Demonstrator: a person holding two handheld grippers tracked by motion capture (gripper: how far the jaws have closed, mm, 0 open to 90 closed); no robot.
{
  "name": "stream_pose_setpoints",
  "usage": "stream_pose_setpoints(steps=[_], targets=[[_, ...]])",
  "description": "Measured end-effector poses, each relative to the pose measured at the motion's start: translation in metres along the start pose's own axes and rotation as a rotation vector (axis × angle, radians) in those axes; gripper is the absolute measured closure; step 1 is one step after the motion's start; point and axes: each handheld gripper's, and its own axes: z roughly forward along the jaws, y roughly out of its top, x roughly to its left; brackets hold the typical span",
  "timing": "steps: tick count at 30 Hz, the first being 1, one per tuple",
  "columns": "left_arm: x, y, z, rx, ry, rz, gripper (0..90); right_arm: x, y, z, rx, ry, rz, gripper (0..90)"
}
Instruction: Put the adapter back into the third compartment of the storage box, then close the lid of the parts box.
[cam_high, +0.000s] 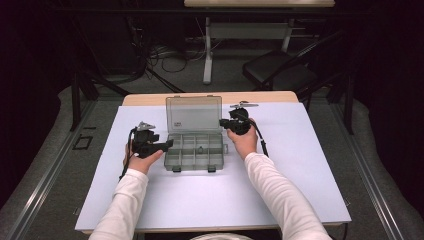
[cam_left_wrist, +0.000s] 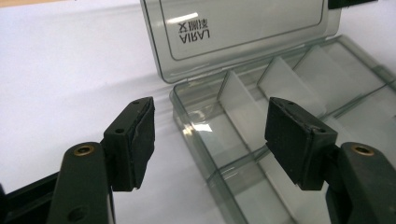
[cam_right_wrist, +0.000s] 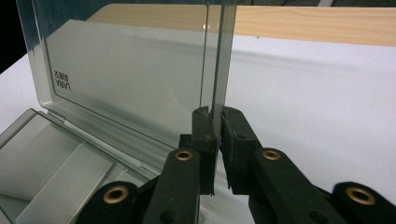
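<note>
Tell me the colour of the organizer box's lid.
The lid is see-through smoky grey plastic with dark lettering, clearest in the right gripper view, where the right gripper pinches its edge.

At the centre of the frame a clear compartment box (cam_high: 194, 151) lies on the white table (cam_high: 210, 195), its lid (cam_high: 194, 114) standing upright. The left gripper (cam_high: 169, 144) sits just left of the box, jaws at its edge. The right gripper (cam_high: 223, 122) meets the lid's right edge. White sleeves (cam_high: 280, 195) enter from below.
</note>
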Motion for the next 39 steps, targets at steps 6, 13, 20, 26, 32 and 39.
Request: stream_pose_setpoints(steps=[6,13,20,26,32,39], targets=[[0.001,0.03,-0.005,-0.051,-0.015,0.028,30.0,-0.001,-0.002,-0.002,-0.011,0.003,0.002,84.2],[0.001,0.063,-0.004,-0.068,-0.038,0.058,29.1,0.0,-0.003,-0.003,-0.015,0.001,-0.014,84.2],[0.004,0.088,-0.003,-0.06,0.001,0.094,30.0,0.0,-0.003,-0.003,-0.018,0.001,-0.024,84.1],[0.006,0.1,0.003,-0.058,0.025,0.103,34.3,0.001,-0.004,-0.003,-0.023,-0.002,-0.038,84.1],[0.008,0.108,0.012,-0.032,0.043,0.113,37.6,0.002,-0.004,-0.003,-0.028,-0.009,-0.045,84.1],[0.017,0.112,0.016,-0.054,0.081,0.084,41.2,0.002,-0.005,-0.003,-0.039,-0.012,-0.044,84.2]])
